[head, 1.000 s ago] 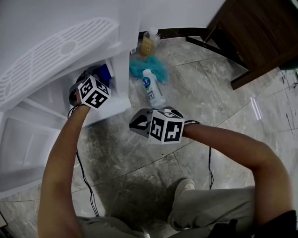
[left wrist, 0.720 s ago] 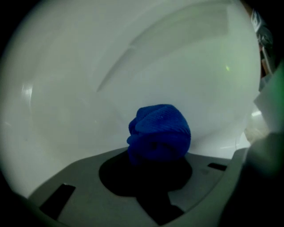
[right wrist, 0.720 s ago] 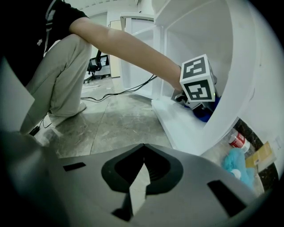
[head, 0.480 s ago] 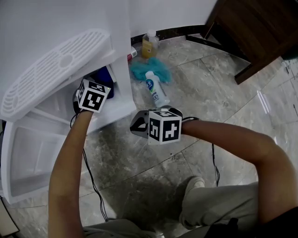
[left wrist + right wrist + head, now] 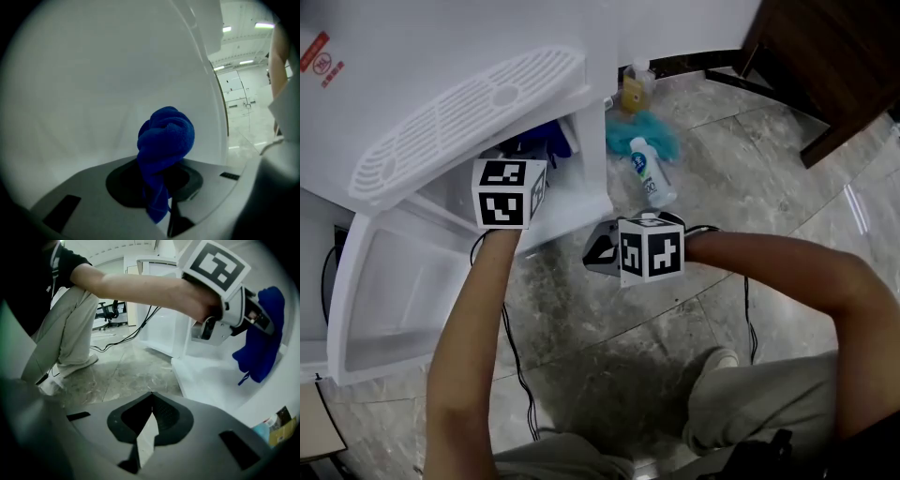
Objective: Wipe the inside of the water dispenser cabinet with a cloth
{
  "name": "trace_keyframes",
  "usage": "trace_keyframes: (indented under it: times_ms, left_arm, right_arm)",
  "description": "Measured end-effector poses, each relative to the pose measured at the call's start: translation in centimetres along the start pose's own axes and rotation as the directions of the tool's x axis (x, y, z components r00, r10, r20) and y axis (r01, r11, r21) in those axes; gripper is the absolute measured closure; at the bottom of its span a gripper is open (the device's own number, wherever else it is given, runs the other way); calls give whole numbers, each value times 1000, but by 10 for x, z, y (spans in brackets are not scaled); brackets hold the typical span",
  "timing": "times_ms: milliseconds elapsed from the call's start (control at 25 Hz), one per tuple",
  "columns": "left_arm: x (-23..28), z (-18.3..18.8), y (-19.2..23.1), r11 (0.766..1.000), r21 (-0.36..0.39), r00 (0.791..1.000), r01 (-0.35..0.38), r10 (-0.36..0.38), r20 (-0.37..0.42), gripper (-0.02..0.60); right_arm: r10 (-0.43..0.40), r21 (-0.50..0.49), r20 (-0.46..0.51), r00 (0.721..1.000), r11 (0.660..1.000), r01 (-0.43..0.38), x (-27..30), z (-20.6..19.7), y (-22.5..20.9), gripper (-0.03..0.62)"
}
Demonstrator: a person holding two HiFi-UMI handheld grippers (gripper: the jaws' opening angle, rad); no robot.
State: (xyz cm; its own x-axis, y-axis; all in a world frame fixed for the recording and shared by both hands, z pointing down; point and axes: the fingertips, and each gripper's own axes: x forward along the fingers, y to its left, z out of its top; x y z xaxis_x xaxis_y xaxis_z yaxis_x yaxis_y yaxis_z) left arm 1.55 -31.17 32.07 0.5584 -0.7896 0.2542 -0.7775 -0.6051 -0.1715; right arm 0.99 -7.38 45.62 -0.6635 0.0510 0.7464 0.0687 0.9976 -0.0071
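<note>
At the far left, the white plastic cabinet door (image 5: 356, 281) lies swung open toward the near side. Just right of it stands the white water dispenser (image 5: 441, 47), its slotted white drip tray (image 5: 459, 117) jutting out above the cabinet opening. The left gripper (image 5: 161, 185) reaches into that opening below the tray, its jaws closed on a bunched blue terry cloth (image 5: 165, 138). A knot of the cloth stands up past the jaw tips and a tail hangs down from them. The cloth sits inside the cabinet in front of the white inner wall (image 5: 84, 93) and above the cabinet's white floor; whether it touches the wall cannot be told.

To the right, near the dispenser's front corner, the right gripper (image 5: 151, 401) hangs over the grey marble floor tiles (image 5: 609, 347) with its jaws pressed together and nothing between them. Farther off and to the right, beside the dispenser, lie a crumpled teal cloth (image 5: 670, 142), a white plastic bottle (image 5: 649, 173) on its side and a yellow bottle (image 5: 632, 94). Dark brown wooden furniture (image 5: 834, 66) fills the far right corner
</note>
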Motion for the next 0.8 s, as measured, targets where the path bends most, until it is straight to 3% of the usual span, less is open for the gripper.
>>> trace_keyframes:
  times_ms: [120,360,680,800]
  left_arm:
    - [-3,25,3,995,-94,994,-27,37,103,505]
    - [-10,66,4,987,-132,958,-89,121,261,505]
    - [-5,75,11,985,-118,942,-127,157,296,506]
    - [6,72,22,979,-120,943,-167,194,270,506]
  right_arm:
    - [5,-11,-9,1000,1000,-5,1,0,5,595]
    - [-9,-39,-28,1000,999,8,-1,-6,4,595]
    - [-19,-59,-31,999,998,17,-1,-3,1,595]
    - [-19,-64,-27,999,998,17,-1,-3,3,595]
